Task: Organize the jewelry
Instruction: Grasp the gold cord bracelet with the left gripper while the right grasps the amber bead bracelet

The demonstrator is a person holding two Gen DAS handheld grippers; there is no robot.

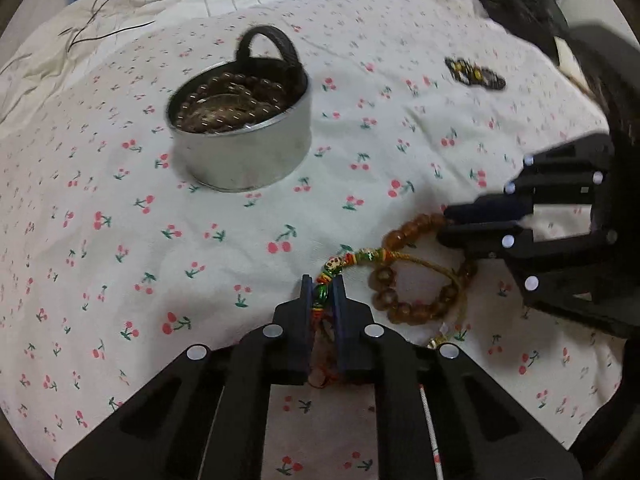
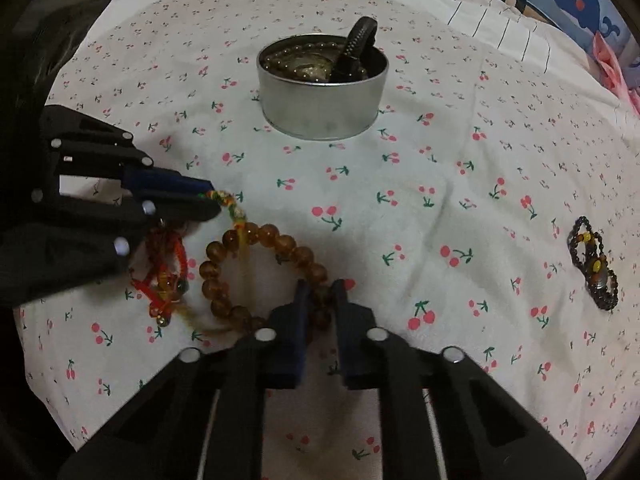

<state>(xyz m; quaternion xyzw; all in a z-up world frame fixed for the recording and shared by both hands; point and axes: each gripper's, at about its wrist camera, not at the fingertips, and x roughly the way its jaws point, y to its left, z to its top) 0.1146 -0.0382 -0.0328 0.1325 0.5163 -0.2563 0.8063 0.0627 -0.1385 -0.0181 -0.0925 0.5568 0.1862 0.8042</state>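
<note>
Amber bead bracelet [image 1: 416, 276]: it is lying on the cherry-print bedsheet [image 1: 120, 208], on the near side of the metal tin [image 1: 244, 140] and well apart from it, tangled with a multicoloured knotted cord [image 1: 344, 266] that is carrying a red tassel end [image 2: 164, 280].
Left gripper [image 1: 322, 300]: its jaws are being held clenched on the green-and-red beaded stretch of the cord.
Right gripper [image 2: 318, 300]: its jaws are being kept nearly closed around the amber beads at the loop's near arc; a firm pinch is judged likely, though contact is partly hidden.
Handling: the bracelet is judged light and limp, with hard, glossy beads that may be slipping sideways; the cord is soft and prone to snagging. A grip on the string between beads, or squarely across one bead, is judged safest.
Tin contents: brown bead strands and a dark braided bracelet [image 2: 356, 52], propped against the wall, are already being stored there.
Dark beaded bracelet [image 2: 594, 264]: it is lying loose, far to the tin's right in the right wrist view.
Room: open sheet is being left between bracelet and tin; the tin's raised rim will need clearing.
</note>
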